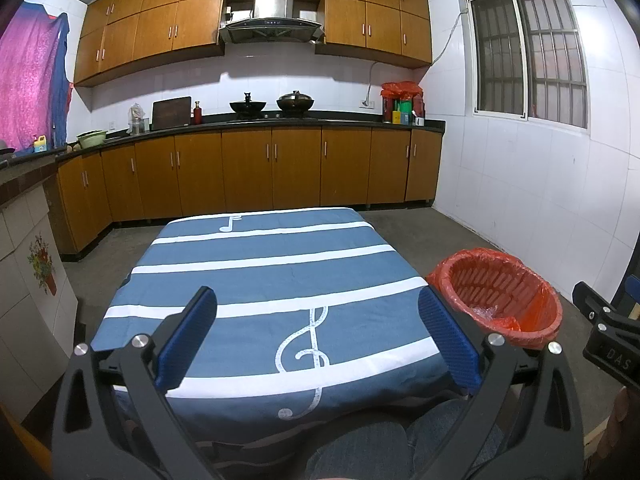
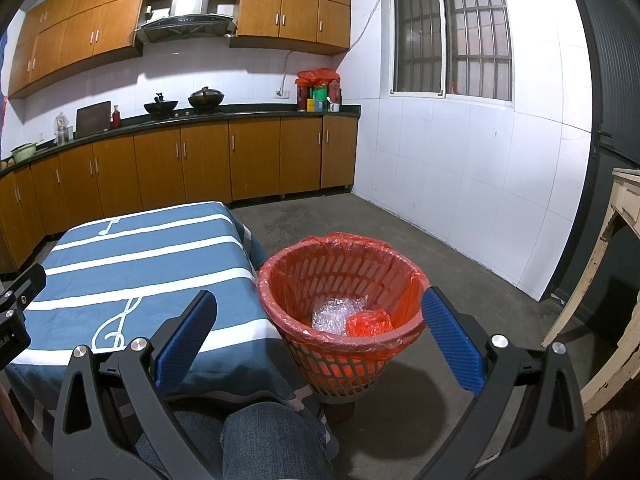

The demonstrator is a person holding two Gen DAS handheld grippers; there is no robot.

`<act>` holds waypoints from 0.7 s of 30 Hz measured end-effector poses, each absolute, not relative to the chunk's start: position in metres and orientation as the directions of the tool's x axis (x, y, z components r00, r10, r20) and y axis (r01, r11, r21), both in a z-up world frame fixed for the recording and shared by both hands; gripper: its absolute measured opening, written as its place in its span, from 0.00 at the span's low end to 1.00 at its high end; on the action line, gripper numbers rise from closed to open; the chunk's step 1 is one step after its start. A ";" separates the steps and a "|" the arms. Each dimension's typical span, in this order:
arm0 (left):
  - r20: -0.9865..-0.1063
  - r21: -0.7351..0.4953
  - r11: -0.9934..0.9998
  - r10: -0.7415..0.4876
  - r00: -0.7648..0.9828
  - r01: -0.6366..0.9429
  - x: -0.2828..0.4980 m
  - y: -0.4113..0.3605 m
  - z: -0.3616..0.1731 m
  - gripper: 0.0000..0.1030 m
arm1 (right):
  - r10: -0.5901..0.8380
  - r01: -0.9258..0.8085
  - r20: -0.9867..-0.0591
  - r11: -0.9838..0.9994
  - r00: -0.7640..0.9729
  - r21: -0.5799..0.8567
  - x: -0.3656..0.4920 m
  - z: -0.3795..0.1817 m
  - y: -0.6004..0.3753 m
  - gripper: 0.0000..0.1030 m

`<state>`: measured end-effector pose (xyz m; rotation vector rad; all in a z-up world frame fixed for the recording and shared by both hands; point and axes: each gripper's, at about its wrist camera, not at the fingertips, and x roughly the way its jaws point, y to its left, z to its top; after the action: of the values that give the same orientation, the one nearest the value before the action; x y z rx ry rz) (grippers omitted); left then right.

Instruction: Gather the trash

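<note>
Orange-brown kitchen cabinets [image 1: 248, 168] run along the back wall under a black countertop, where two dark woks [image 1: 247, 106] sit side by side below one steel range hood [image 1: 272, 20]. One barred window [image 1: 528, 56] is set in the white tiled wall on the right. Nearer the cameras stands one table under a blue tablecloth [image 1: 260, 280] with white stripes, one treble clef and one small note printed on it.

One red wastebasket [image 2: 340, 312] lined with a red plastic bag stands on the concrete floor just beside the table's right edge. Two pieces of trash lie at its bottom, touching each other: one wad of clear bubble wrap [image 2: 334, 314] and one crumpled red plastic bag [image 2: 368, 322].

Left gripper [image 1: 316, 332] hovers over the near part of the tablecloth, its two blue pads spread wide with nothing between them. Right gripper [image 2: 318, 332] is held over the near rim of the wastebasket, its two blue pads equally wide apart and empty. A denim-clad knee [image 2: 272, 440] shows at the bottom of the right wrist view.
</note>
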<state>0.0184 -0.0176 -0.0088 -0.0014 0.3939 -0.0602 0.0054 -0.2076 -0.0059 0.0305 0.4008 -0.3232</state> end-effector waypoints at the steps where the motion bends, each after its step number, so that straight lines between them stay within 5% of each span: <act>1: -0.383 -0.013 0.998 -0.059 0.922 0.058 0.018 -0.018 -0.009 0.96 | -0.303 0.315 -0.388 0.948 0.870 -0.034 0.004 -0.006 -0.207 0.98; 21: -0.384 -0.013 0.998 -0.059 0.921 0.058 0.018 -0.019 -0.009 0.96 | -0.302 0.315 -0.390 0.949 0.870 -0.033 0.005 -0.004 -0.209 0.98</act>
<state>0.0182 -0.0185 -0.0085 -0.0009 0.3948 -0.0602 0.0051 -0.2086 -0.0041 0.0321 0.4031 -0.3229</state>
